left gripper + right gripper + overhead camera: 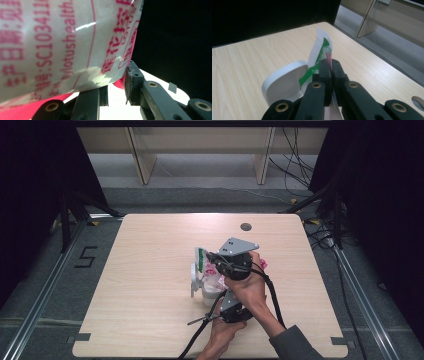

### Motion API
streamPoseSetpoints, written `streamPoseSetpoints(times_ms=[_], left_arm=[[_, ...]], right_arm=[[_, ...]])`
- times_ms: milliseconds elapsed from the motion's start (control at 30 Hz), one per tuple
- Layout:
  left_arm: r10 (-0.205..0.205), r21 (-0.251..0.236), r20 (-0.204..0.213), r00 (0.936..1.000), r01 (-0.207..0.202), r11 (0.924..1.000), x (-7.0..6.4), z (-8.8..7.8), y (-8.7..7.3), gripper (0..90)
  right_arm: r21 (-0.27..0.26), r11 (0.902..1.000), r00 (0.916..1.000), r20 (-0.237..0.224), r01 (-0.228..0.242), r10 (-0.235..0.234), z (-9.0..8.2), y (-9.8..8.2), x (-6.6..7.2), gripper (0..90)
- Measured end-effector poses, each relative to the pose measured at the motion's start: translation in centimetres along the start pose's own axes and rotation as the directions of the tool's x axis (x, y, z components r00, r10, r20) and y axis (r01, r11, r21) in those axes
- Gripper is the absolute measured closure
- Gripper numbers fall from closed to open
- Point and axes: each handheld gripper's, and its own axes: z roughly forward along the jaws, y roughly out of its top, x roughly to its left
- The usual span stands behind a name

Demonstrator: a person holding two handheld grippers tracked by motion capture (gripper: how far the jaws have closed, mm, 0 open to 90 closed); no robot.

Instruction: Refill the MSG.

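Note:
A white plastic bag (202,258) with green and pink print stands upright near the middle of the table (150,270). My right gripper (209,259), under its grey plate, is shut on the bag's thin top edge (322,47), with the film pinched between its fingertips (329,62). My left gripper (223,295) comes in from the near side, lower down. In the left gripper view the bag's red-printed body (62,45) bulges over the jaws, and its red lower edge sits between the pads of the gripper (116,83). A white round container (197,284) stands beside the bag (284,83).
A dark grommet hole (245,226) lies in the table top toward the far edge. Wooden shelf legs (142,157) and cables (295,165) stand on the floor beyond the table. Metal rails (40,290) run along both sides.

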Motion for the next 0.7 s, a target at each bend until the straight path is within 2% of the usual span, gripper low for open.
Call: streamPoseSetpoints(times_ms=[33,67,133,200,233,300,400,433,467,500,533,567,600,633,667,700], left_arm=[[-0.038,-0.029,0.009,0.9992,0.039,0.9988,-0.23,0.04,0.01,75.0],[-0.033,-0.021,0.016,0.9993,0.033,0.9992,-0.13,-0.01,-0.01,75.0],[-0.025,-0.012,0.023,0.9994,0.025,0.9996,-0.13,0.06,-0.10,74.9],[-0.037,-0.025,0.015,0.9992,0.038,0.9990,-0.16,0.05,-0.05,75.0],[-0.040,-0.028,0.016,0.9991,0.040,0.9988,-0.17,0.06,-0.02,75.0],[-0.036,-0.020,0.018,0.9992,0.036,0.9992,-0.16,0.05,-0.06,75.0],[-0.038,-0.026,0.011,0.9992,0.038,0.9989,-0.22,0.05,-0.02,75.0],[-0.039,-0.023,0.004,0.9992,0.039,0.9990,-0.25,0.03,0.01,75.0],[-0.038,-0.022,0.014,0.9992,0.038,0.9990,-0.19,0.08,-0.02,75.0],[0.031,0.037,-0.003,0.9995,-0.031,0.9988,0.37,-0.25,0.02,75.0],[-0.036,-0.019,0.008,0.9993,0.036,0.9992,-0.22,0.25,-0.09,75.0],[-0.031,-0.016,0.010,0.9995,0.031,0.9994,-0.16,0.20,-0.05,75.0],[0.020,0.030,-0.005,0.9998,-0.020,0.9994,0.11,-0.21,0.09,75.0],[-0.039,-0.033,0.019,0.9991,0.039,0.9987,-0.19,0.10,0.02,75.0],[-0.038,-0.029,0.021,0.9991,0.038,0.9988,-0.15,0.07,0.02,75.0],[-0.036,-0.028,0.021,0.9991,0.037,0.9989,-0.16,0.07,0.00,75.0]], right_arm=[[-0.001,0.9996,0.9996,-0.008,-0.028,0.028,-0.20,0.09,-0.07,90.0],[-0.021,0.9995,0.9997,0.000,-0.023,0.023,-0.20,0.09,-0.21,90.0],[-0.004,0.9999,0.9999,-0.002,0.011,-0.011,0.05,-0.01,-0.26,90.0],[-0.007,0.9999,0.9999,-0.006,0.008,-0.008,-0.04,0.05,-0.32,90.0],[-0.020,0.9997,0.9999,0.001,-0.010,0.010,-0.11,0.06,-0.28,90.0],[-0.009,0.9998,0.9999,-0.007,-0.015,0.015,-0.19,0.06,-0.26,90.0],[0.001,1.0000,0.9999,-0.014,-0.003,0.003,-0.12,0.07,-0.21,90.0],[-0.005,0.9996,0.9995,-0.009,-0.029,0.029,-0.29,0.10,-0.24,89.9],[-0.011,0.9998,0.9998,-0.012,-0.018,0.018,-0.27,0.11,-0.33,89.9],[-0.006,0.9999,0.9999,-0.013,-0.009,0.009,-0.21,0.08,-0.32,90.0],[-0.003,1.0000,1.0000,-0.008,-0.002,0.002,-0.09,0.02,-0.24,89.9],[0.001,1.0000,1.0000,-0.010,0.000,0.000,0.02,-0.01,-0.15,90.0],[-0.002,1.0000,0.9999,-0.012,-0.003,0.003,-0.06,0.06,-0.17,90.0],[-0.009,0.9995,0.9995,-0.006,-0.030,0.030,-0.19,0.10,-0.13,90.0],[-0.015,0.9998,0.9999,-0.011,-0.013,0.012,-0.18,0.15,-0.28,90.0],[-0.007,0.9999,0.9998,-0.016,-0.014,0.014,-0.21,0.16,-0.25,89.9]])
